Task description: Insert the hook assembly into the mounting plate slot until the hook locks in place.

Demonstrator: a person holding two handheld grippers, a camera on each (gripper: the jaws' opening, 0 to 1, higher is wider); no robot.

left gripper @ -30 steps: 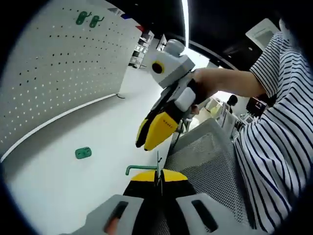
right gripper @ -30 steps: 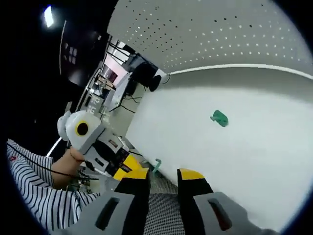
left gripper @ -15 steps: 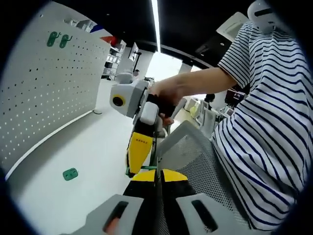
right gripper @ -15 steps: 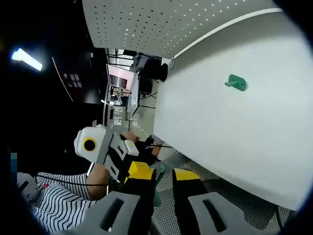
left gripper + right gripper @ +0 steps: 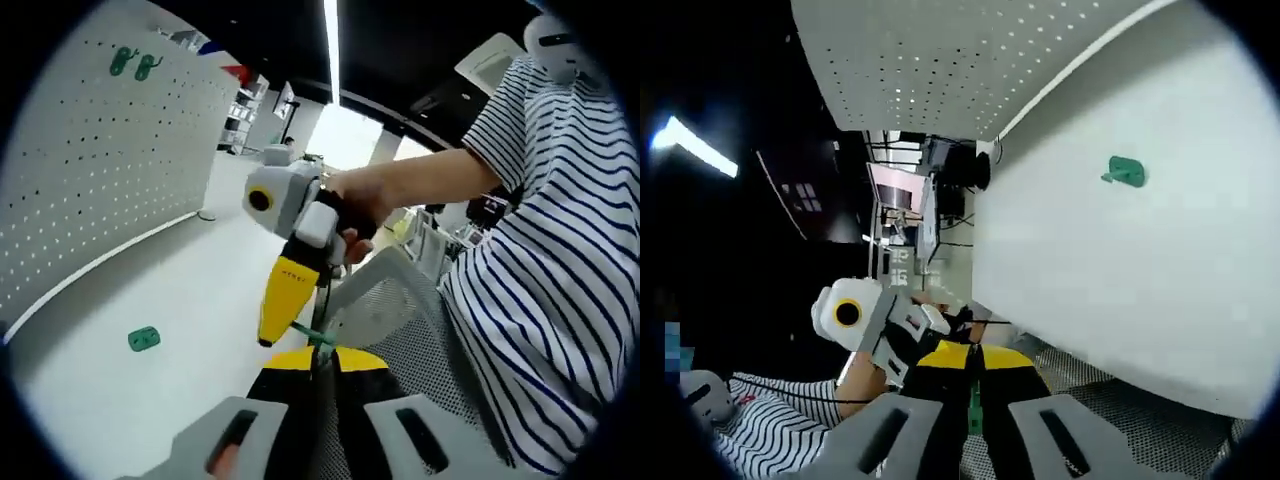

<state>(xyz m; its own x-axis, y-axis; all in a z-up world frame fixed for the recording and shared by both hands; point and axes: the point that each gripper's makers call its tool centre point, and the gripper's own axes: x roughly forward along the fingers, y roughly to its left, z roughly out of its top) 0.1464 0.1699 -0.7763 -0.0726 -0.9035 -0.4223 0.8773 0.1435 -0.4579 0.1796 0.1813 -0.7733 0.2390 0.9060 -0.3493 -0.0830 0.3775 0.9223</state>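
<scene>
my right gripper (image 5: 975,385) had just clamped the green hook (image 5: 975,408) that my left gripper (image 5: 322,372) also pinched. the mounting plate (image 5: 144,338) lay at nine o'clock, so insertion was still ahead.

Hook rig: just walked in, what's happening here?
A person in a striped shirt holds both grippers off the table edge. The left gripper is shut on the green hook, and the right gripper is shut on it too. The green plate lies on the white table, apart from both. The hook is not yet inserted.
</scene>
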